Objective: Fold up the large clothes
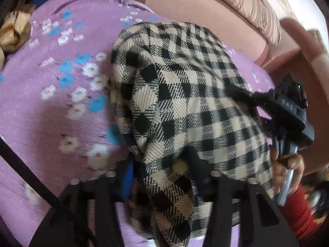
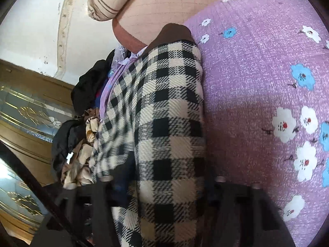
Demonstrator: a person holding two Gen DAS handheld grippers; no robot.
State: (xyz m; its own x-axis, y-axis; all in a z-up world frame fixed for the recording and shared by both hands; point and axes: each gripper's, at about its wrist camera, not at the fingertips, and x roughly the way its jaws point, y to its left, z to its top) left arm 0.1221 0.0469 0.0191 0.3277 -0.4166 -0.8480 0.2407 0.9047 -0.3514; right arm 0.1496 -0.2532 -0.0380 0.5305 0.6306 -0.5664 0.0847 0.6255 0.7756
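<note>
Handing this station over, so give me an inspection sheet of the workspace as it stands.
Surface: bed under a purple floral sheet; no bare mattress seen.
Job's things: black-and-cream checked garment bunched in a raised ridge on the sheet, brown lining showing at its far end.
Clutter: heap of dark and patterned clothes by the bed's edge; gold fabric bundle at the sheet's far corner.
Grippers: left gripper and right gripper each have checked cloth between the fingers; whether the pads press cannot be told.
Cables: nothing seen.
Surroundings: pink headboard, striped bolster, wooden cabinet with gilt glass.
</note>
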